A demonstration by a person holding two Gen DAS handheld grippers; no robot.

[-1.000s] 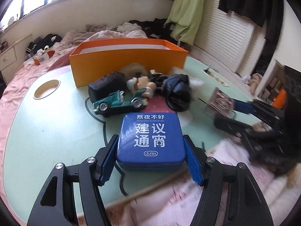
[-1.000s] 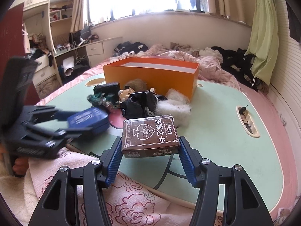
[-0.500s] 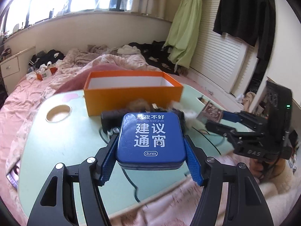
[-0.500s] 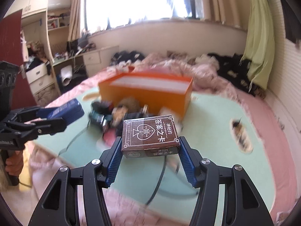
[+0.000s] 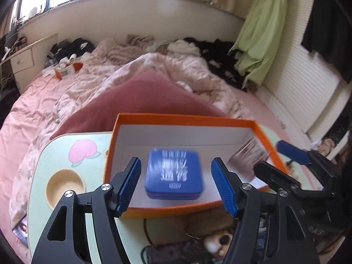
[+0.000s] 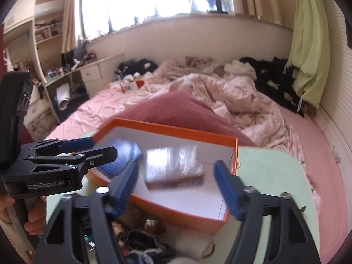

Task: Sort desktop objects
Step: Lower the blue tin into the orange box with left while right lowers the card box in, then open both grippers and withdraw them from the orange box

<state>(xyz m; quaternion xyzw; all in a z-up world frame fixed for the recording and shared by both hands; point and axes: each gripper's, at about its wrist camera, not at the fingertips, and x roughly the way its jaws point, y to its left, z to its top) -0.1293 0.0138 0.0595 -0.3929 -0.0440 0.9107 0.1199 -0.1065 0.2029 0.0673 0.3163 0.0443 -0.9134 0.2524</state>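
Both grippers, left [image 5: 176, 187] and right [image 6: 176, 187], have fingers spread. Blue tin [image 5: 173, 173] & card box [image 6: 173, 167] blurred above orange box [image 5: 220, 120]. Toys on table [image 5: 59, 149] remain unsorted.

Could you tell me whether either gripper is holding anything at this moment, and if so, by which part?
Nothing is held. The left gripper is open around the blurred blue tin, and the right gripper around the card box, over the orange box.
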